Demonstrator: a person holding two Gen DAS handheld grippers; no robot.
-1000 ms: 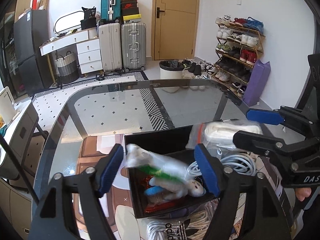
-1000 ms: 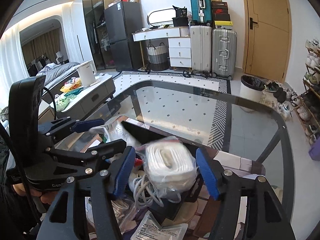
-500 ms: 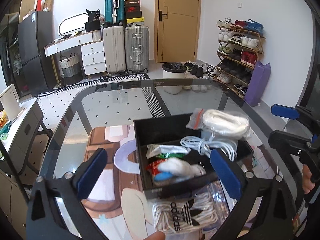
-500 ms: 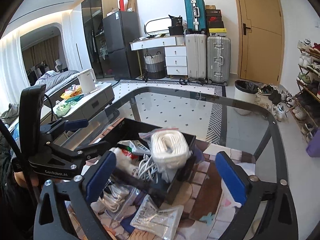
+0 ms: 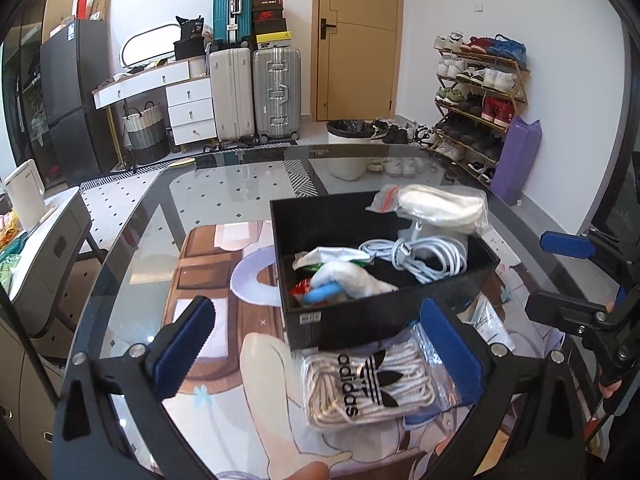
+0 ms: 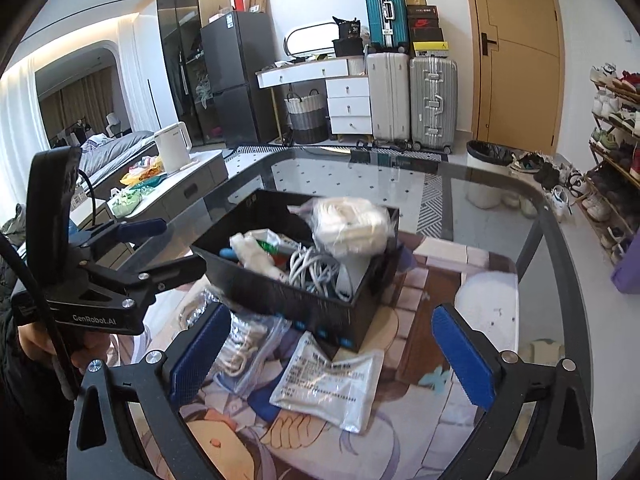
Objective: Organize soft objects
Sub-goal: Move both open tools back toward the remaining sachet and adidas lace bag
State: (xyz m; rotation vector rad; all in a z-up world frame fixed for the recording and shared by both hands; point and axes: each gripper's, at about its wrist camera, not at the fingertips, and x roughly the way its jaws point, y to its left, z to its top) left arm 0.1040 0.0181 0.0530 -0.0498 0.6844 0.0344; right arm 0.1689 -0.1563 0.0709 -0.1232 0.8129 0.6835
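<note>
Brimming black box (image 5: pixel 384 316), bagged white rope (image 5: pixel 440 206) atop

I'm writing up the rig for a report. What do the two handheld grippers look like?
Both are matte black angular frames with silver screws. The left gripper and right gripper carry blue ribbed finger pads. White "GenRobot.AI" lettering marks the left one's body; a black cable runs beside it.

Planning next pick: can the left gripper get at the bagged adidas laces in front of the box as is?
Probably yes. The left gripper is open, and the adidas lace bag lies on the mat just ahead between its fingers, nothing on top; only the black box crowds its far edge.
</note>
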